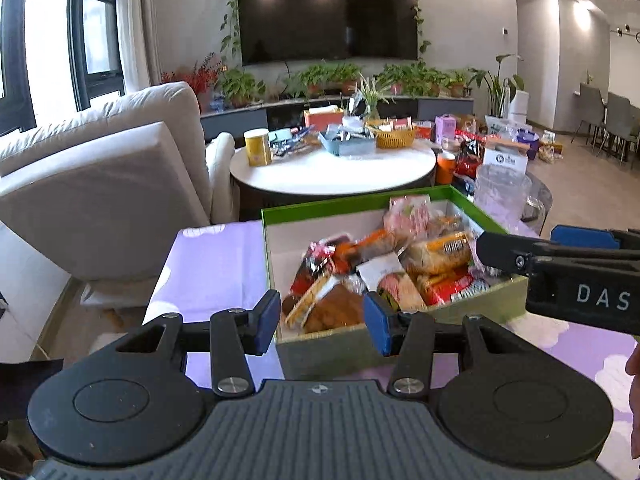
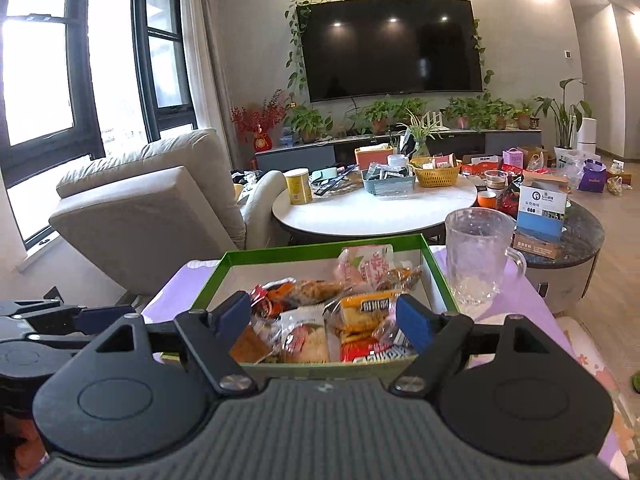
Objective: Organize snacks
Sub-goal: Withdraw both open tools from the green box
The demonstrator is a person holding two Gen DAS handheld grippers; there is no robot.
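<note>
A green-rimmed box with white inner walls stands on a lilac tablecloth. It is heaped with wrapped snacks in orange, red, pink and clear packets. My left gripper hovers open over the box's near left corner, nothing between its blue pads. My right gripper is open above the box's near edge, also empty. In the left wrist view the right gripper's black finger reaches in from the right over the box's right side.
A clear glass jug stands just right of the box. Behind are a white round table with baskets and a yellow tin, a dark side table with cartons, and a beige armchair at left.
</note>
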